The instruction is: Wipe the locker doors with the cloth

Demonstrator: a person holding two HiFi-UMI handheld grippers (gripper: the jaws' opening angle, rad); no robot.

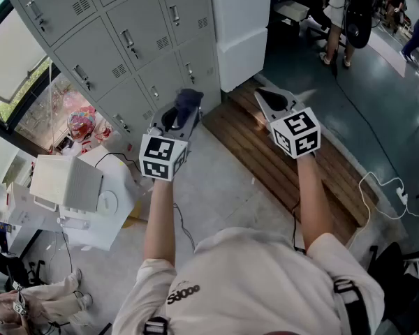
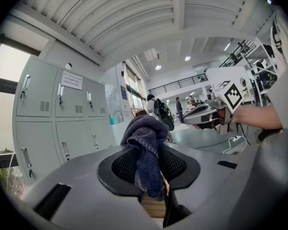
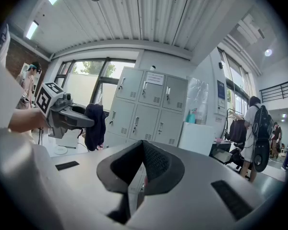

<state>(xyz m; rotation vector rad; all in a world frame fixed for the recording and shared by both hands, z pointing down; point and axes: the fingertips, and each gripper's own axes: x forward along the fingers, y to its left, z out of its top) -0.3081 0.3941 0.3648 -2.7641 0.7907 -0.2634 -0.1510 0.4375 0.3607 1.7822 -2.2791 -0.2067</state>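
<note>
From the head view, the left claw (image 1: 181, 117) is pinched shut on a dark blue cloth (image 1: 189, 100). The cloth sticks out in a bunch past the claw's tip. The grey lockers (image 1: 126, 40) stand ahead of that claw and off to its left, and the cloth is near the bottom doors. The right claw (image 1: 265, 98) is on the other side. Its two jaws are closed to a point with nothing in them, and it hangs over brown wooden boards (image 1: 279, 166) on the floor. A white cabinet (image 1: 241, 26) stands ahead, between the two claws. In the left gripper view, the left claw (image 2: 150, 166) squeezes the cloth (image 2: 145, 138) between its black pads. The cloth bunches up above the jaws and a flap hangs down in front. The lockers (image 2: 62, 109) are to this claw's left, apart from the cloth, and the right claw (image 2: 206, 114) shows off to its right. In the right gripper view, the right claw (image 3: 141, 162) has its jaws pressed together at the tips and holds nothing. The lockers (image 3: 146, 109) stand straight ahead of it, well apart. The left claw (image 3: 74, 116) is to its left with the cloth (image 3: 95, 121) hanging down from it. The white cabinet (image 3: 198, 138) is a bit to the right claw's right.
</note>
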